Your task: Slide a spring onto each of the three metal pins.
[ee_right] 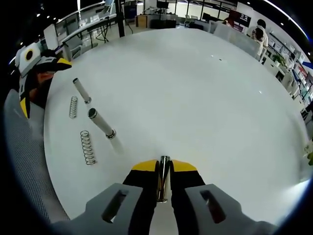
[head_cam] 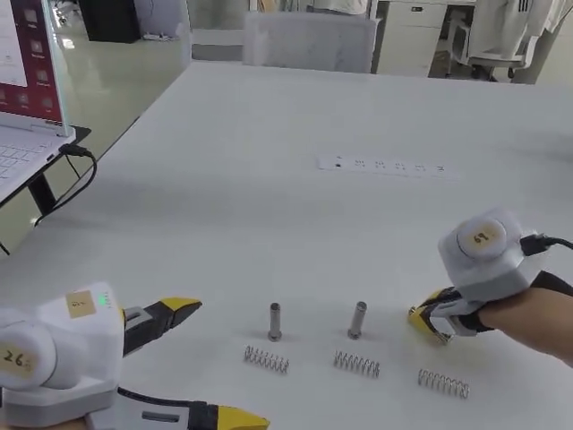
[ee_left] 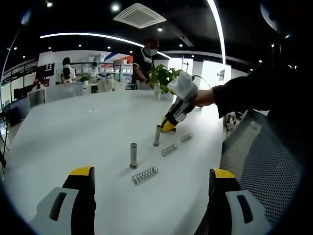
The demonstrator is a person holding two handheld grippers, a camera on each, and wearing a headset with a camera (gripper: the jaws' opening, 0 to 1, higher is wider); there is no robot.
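In the head view the left pin [head_cam: 275, 321] and the middle pin [head_cam: 357, 319] stand upright on the white tabletop [head_cam: 295, 206]. Each has a spring lying just in front of it, the left spring [head_cam: 266, 360] and the middle spring [head_cam: 356, 364]. The right spring [head_cam: 442, 383] lies further along the same row. The right gripper [head_cam: 423, 321] is low over the tabletop just behind that spring. The left gripper [head_cam: 228, 363] hangs at the lower left, jaws spread wide with nothing between them. The left gripper view agrees: its yellow tips are far apart and empty, aimed along the row with the left spring nearest. In the right gripper view the jaws are pinched together on the third pin [ee_right: 164, 177], whose slim shaft runs along the jaws with its end showing between the yellow tips. No spring looks threaded yet, and I judge the step in hand to be placing or presenting this third pin. To do it well, the right gripper should hold the pin squarely with one end free or set it down truly vertical. The left gripper should take a spring near one end without crushing the coils, line its bore up with the pin's axis and feed it on straight. A tilted approach would likely snag a coil or tip a standing pin.
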